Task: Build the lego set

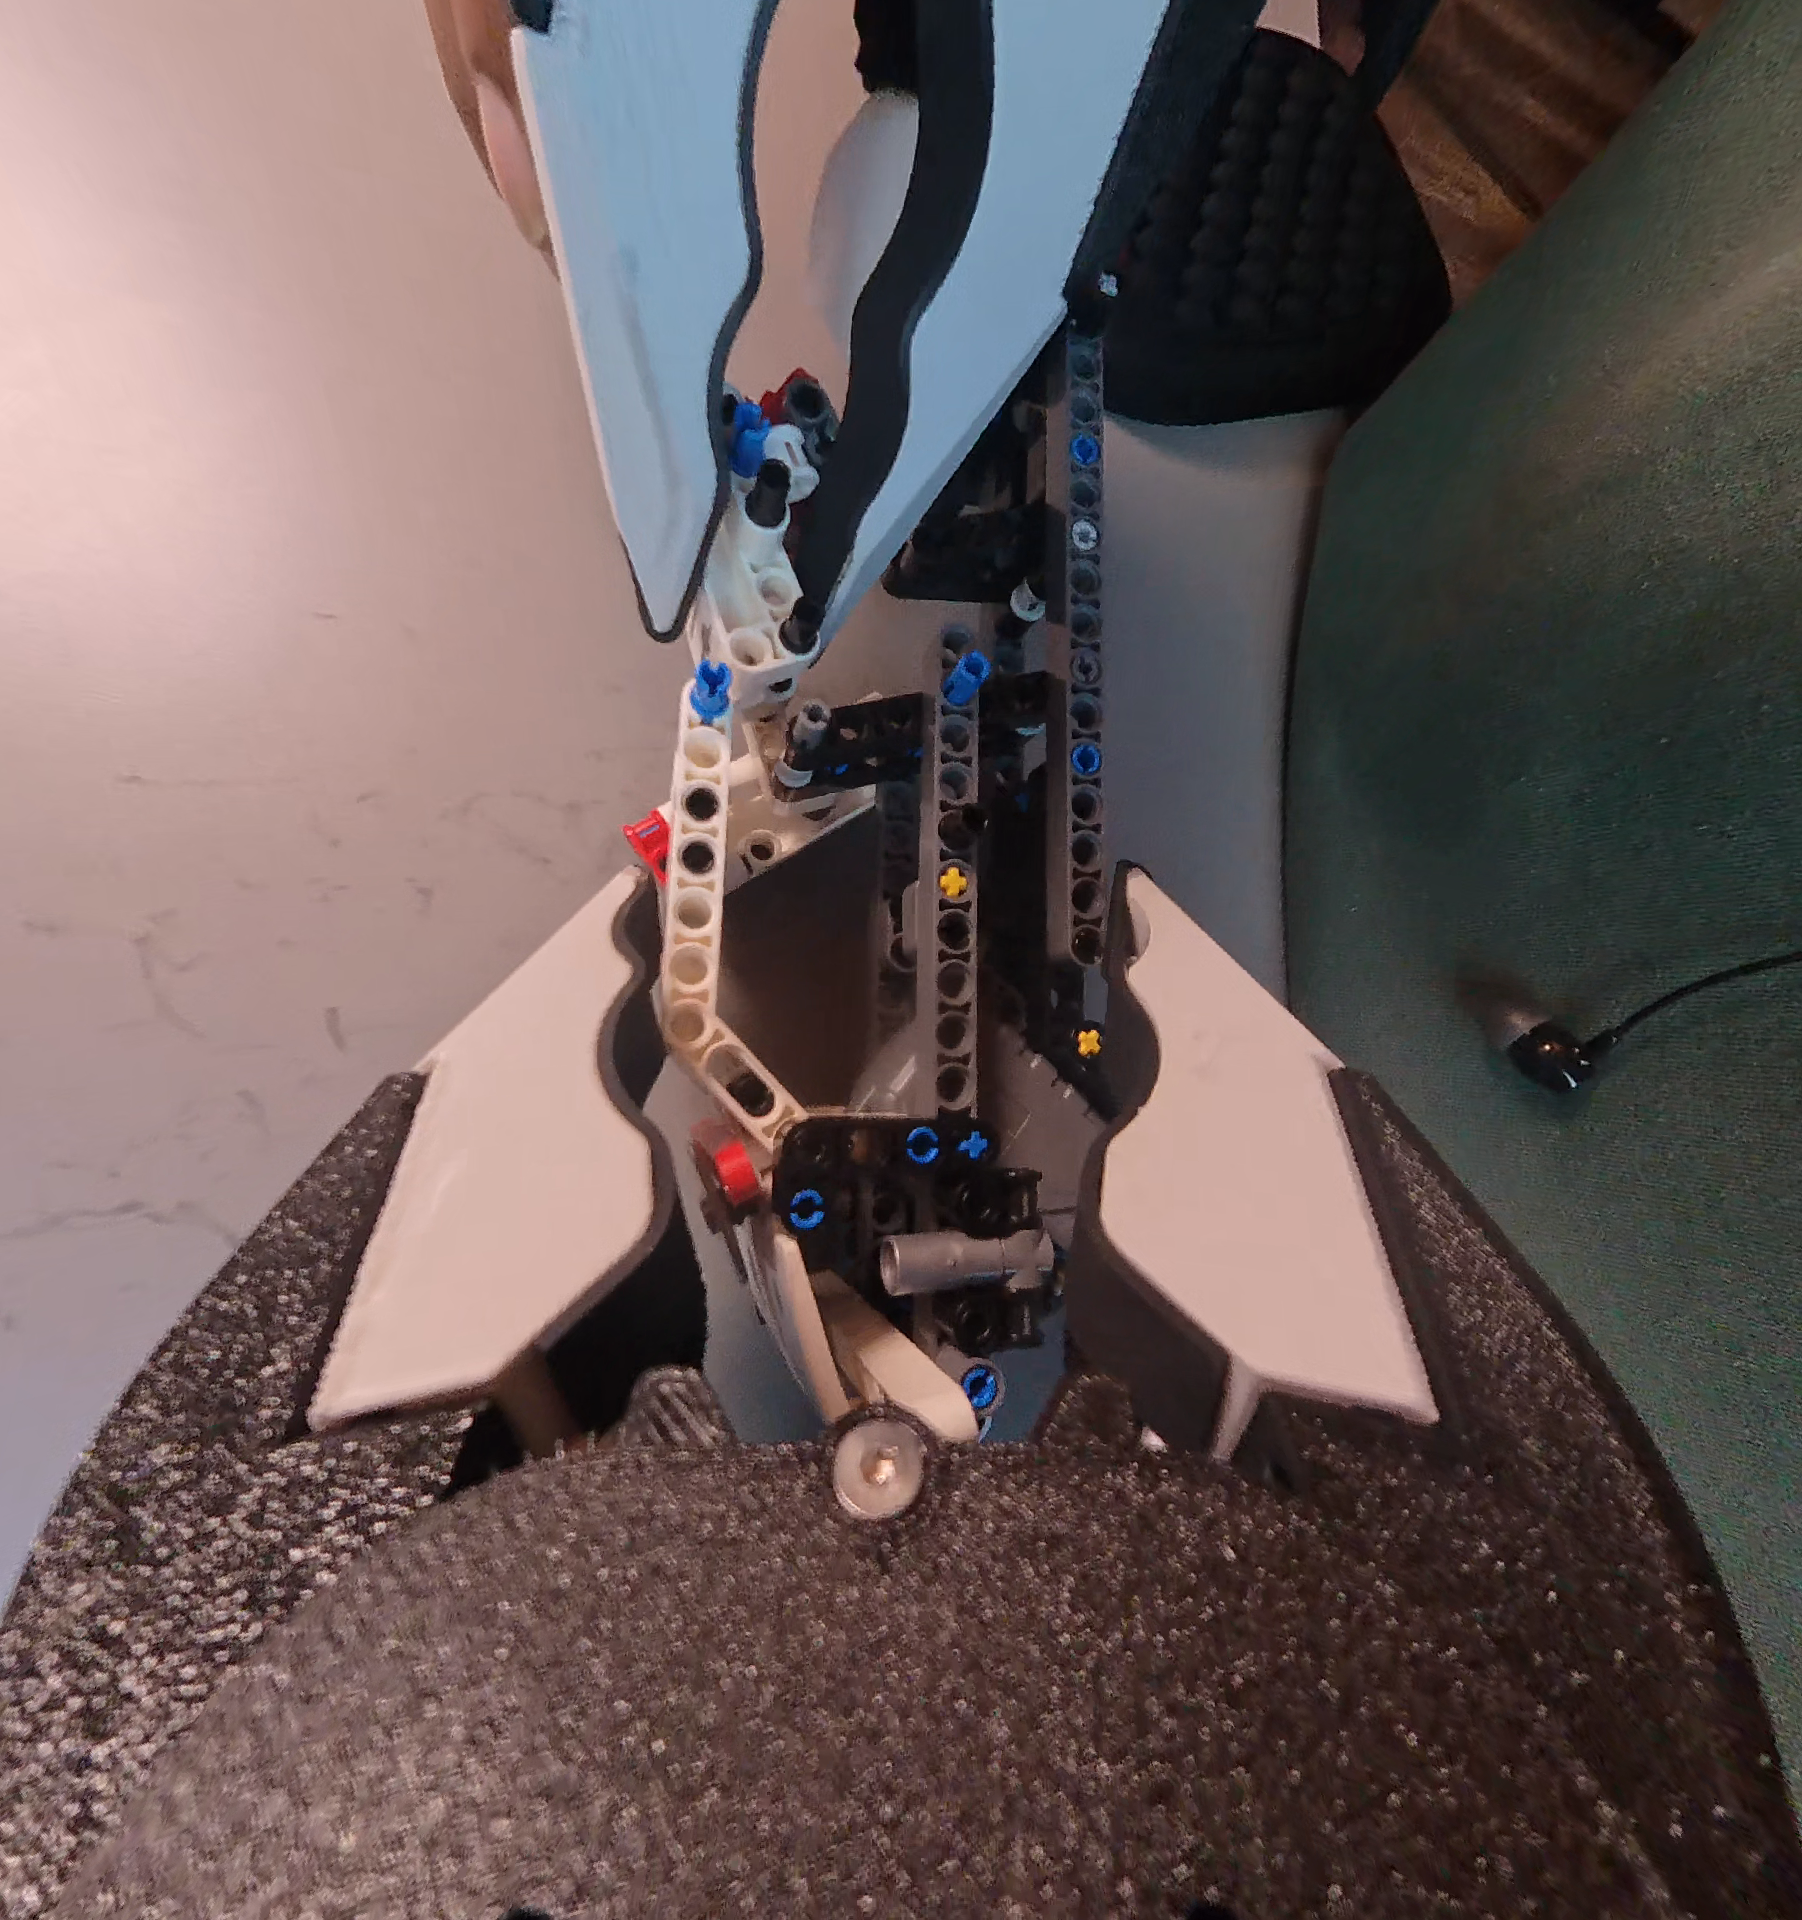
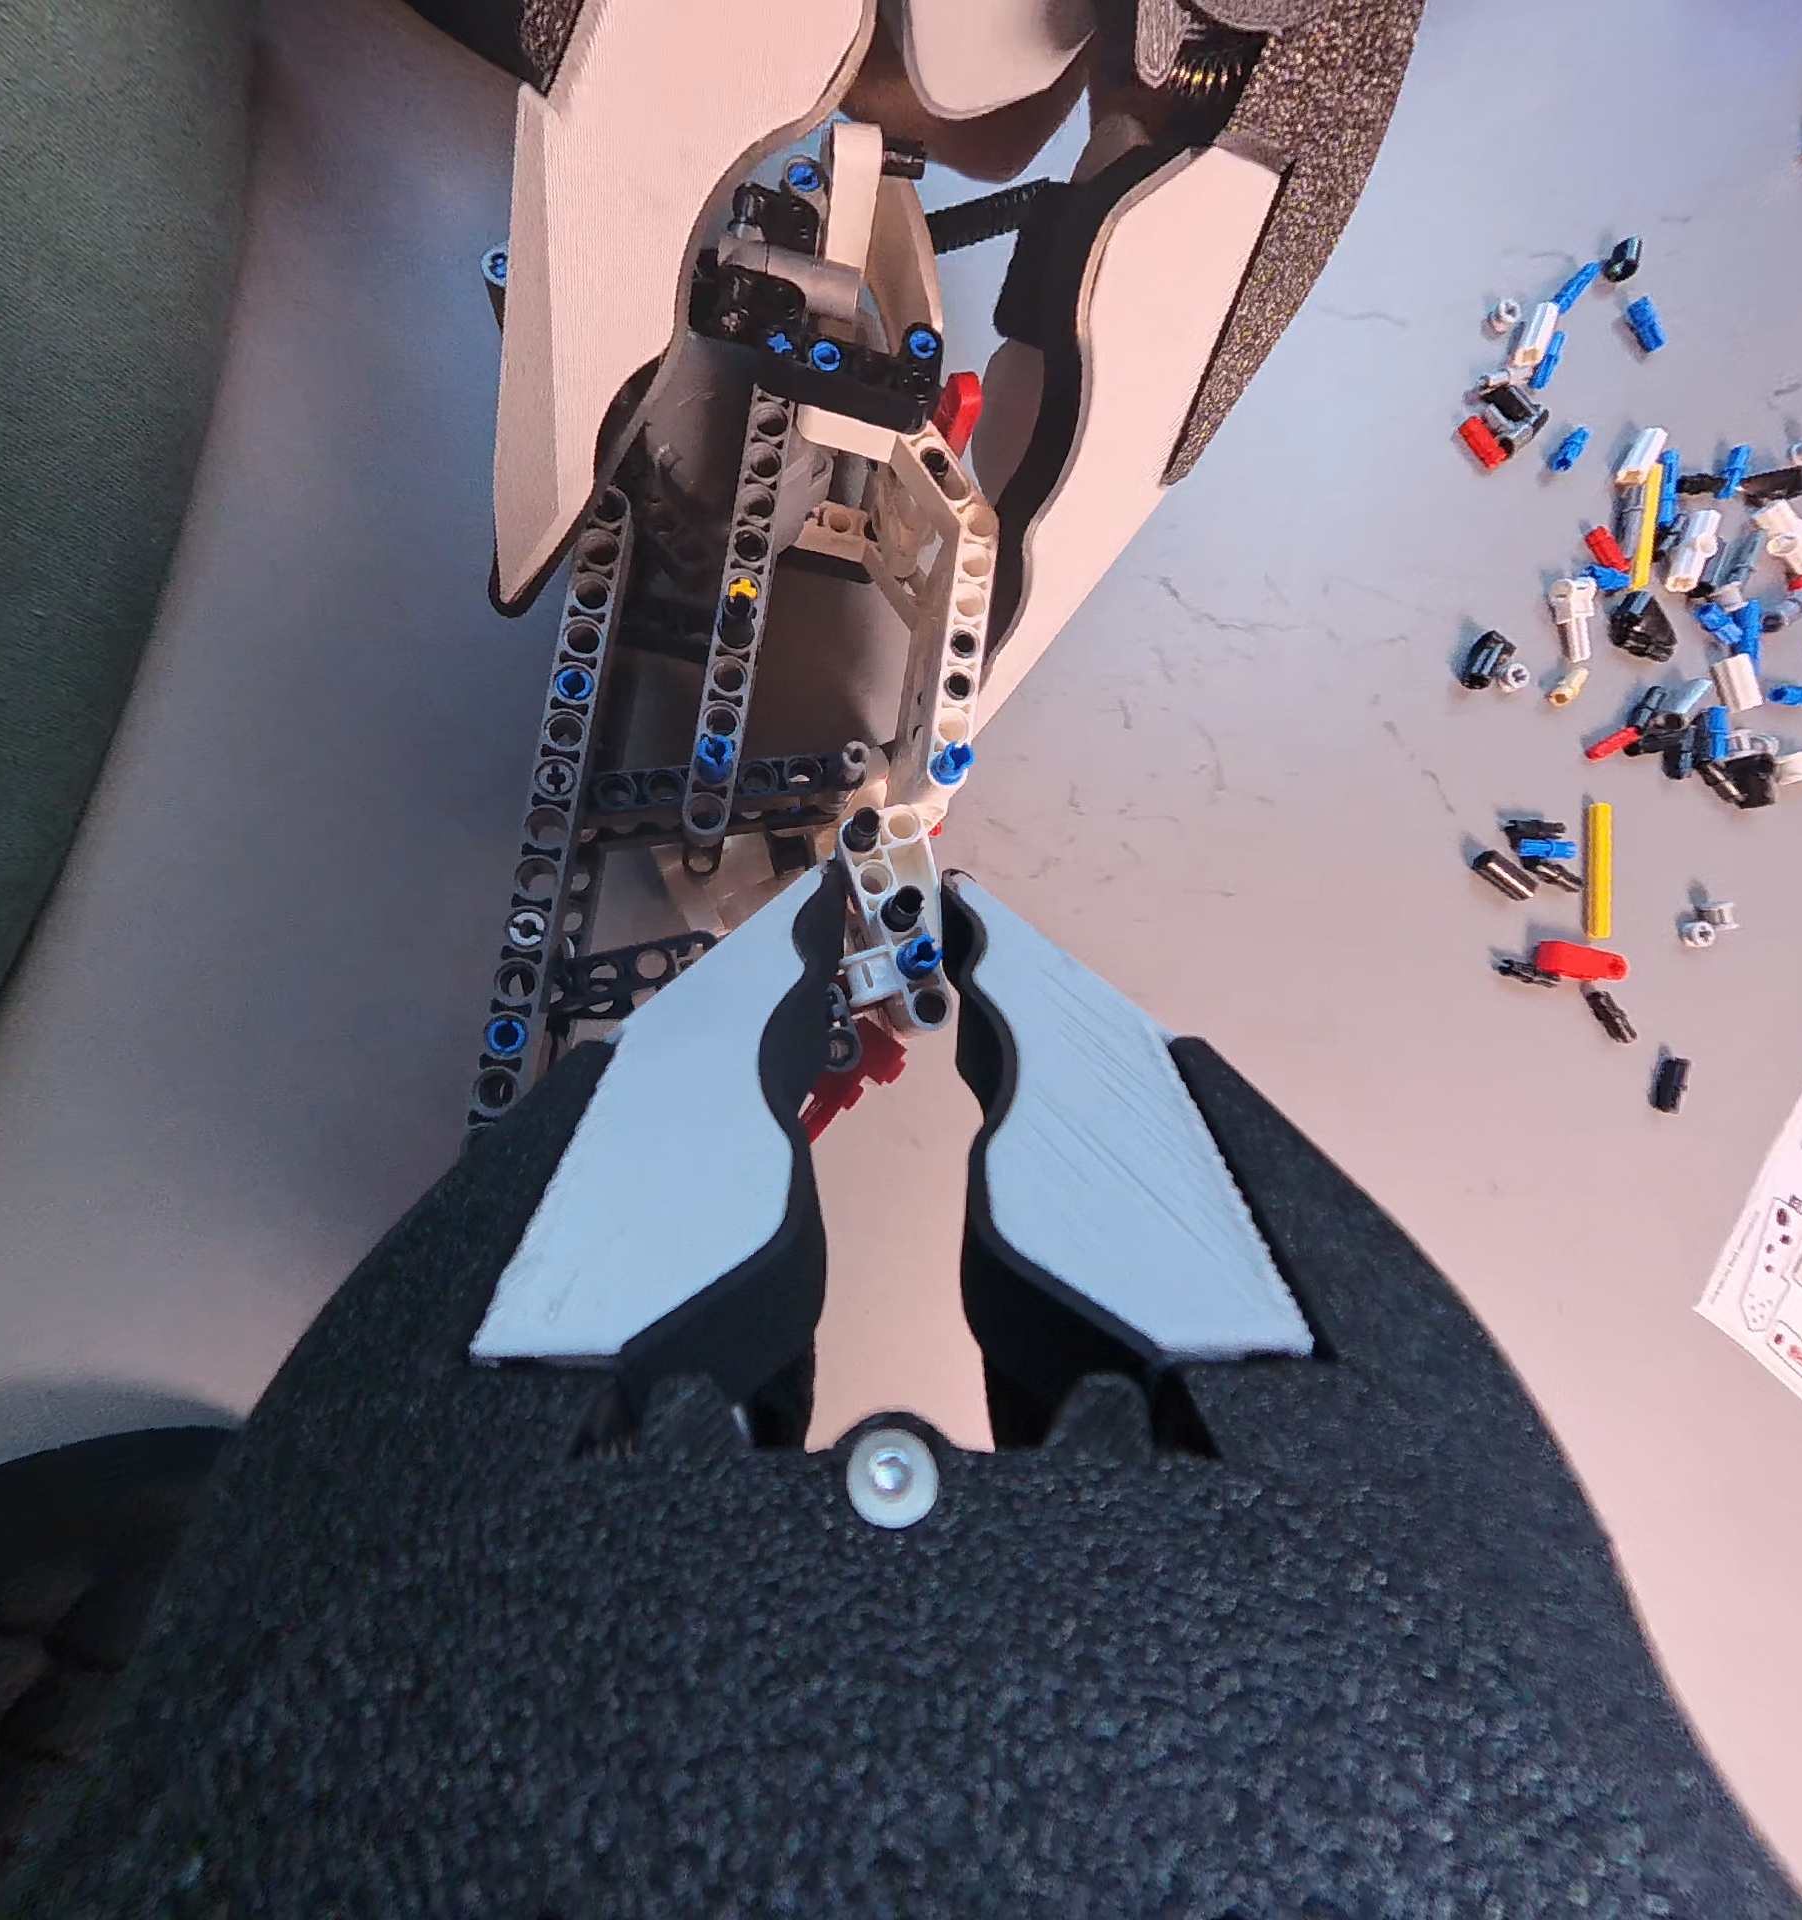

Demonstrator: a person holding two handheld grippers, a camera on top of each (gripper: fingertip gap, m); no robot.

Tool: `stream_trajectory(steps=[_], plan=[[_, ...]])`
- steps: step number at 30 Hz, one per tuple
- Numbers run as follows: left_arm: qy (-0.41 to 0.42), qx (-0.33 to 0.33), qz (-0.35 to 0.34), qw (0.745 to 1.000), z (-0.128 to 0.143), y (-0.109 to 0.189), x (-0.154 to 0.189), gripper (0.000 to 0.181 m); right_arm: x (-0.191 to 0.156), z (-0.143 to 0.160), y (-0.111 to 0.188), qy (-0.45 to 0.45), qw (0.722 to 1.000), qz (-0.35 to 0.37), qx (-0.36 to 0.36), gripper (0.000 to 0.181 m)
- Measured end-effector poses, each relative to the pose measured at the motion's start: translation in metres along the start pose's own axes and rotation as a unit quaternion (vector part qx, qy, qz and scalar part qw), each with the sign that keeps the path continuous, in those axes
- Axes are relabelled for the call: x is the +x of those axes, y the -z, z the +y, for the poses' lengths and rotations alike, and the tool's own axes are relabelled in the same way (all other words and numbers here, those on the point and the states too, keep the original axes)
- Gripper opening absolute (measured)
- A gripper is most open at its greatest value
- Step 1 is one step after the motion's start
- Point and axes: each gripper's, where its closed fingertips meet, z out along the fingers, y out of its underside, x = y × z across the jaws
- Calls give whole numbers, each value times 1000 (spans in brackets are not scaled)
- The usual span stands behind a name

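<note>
The lego frame (image 1: 954, 935) hangs between both grippers — left gripper (image 1: 881, 894) clamped round its dark end, right gripper (image 2: 892, 904) pinching its white beam (image 2: 892, 925).

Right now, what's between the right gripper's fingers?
The right gripper pinches a small white beam piece carrying black and blue pins, at the lego model's end. Red parts sit beneath, mostly hidden.
</note>
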Motion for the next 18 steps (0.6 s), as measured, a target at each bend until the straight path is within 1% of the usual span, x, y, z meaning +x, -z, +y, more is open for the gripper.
stream_trajectory(steps=[5,8,12,16,18], plan=[[-1,9,-2,1000,0,-1,0,84,0,1,-2,30,1000,-1,-1,17],[-3,11,-3,1000,0,-1,-1,84,0,3,-3,2,1000,-12,11,17],[-8,10,0,1000,0,-2,2,84,-3,7,-5,8,999,-36,13,17],[-5,11,3,1000,0,-2,1,84,-4,7,-6,39,998,-39,0,16],[-7,12,3,1000,0,-2,2,84,-5,11,-7,55,997,-45,-21,15]])
